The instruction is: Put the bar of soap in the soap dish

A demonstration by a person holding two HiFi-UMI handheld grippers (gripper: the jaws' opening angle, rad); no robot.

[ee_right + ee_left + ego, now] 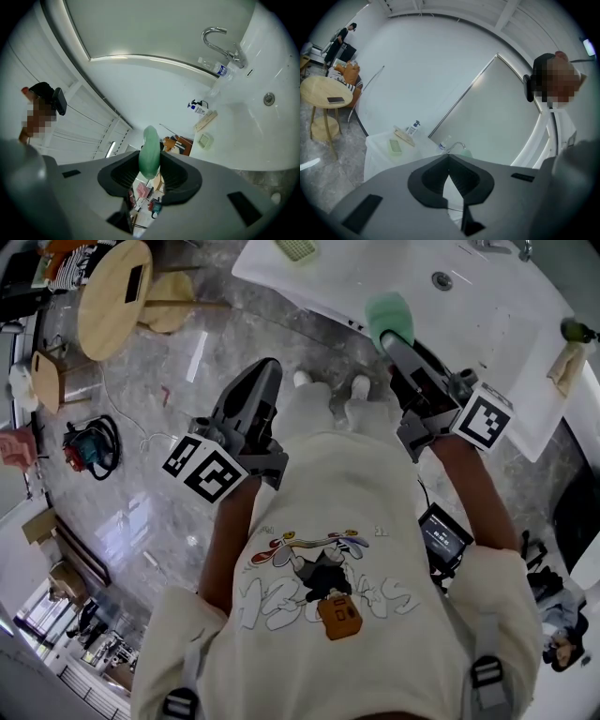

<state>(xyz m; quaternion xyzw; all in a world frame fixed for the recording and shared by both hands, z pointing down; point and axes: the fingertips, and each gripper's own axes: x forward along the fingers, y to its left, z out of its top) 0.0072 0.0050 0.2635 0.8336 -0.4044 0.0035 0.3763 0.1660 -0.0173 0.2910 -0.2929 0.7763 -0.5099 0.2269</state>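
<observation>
The bar of soap (150,149), pale green and rounded, is pinched in the right tool (150,161), whose jaws are closed on its two broad faces. It stands edge-on between the pads and its top pokes out past the tips. Gripping it across the thin dimension probably gives the pads flat surfaces to press on, and the free end leaves room to lower it into something without the jaws touching first. In the head view it hangs in the air just in front of the near edge of the white tabletop (375,268), beside the sink (469,296) and not yet over it.

The soap dish (296,247), a small pale slatted tray, sits on the tabletop to the left of the sink and well apart from the soap. A pump bottle (197,107) and a light wooden strip (206,121) stand behind it near the wall, so the open approach looks to be from the front. The soap therefore seems to be in the carrying stage, with placement not yet done.

The left tool (265,371) has its jaws pressed together with nothing between them. It is held low over the floor to the person's left, away from the tabletop, likely because one tool is enough for this job.
</observation>
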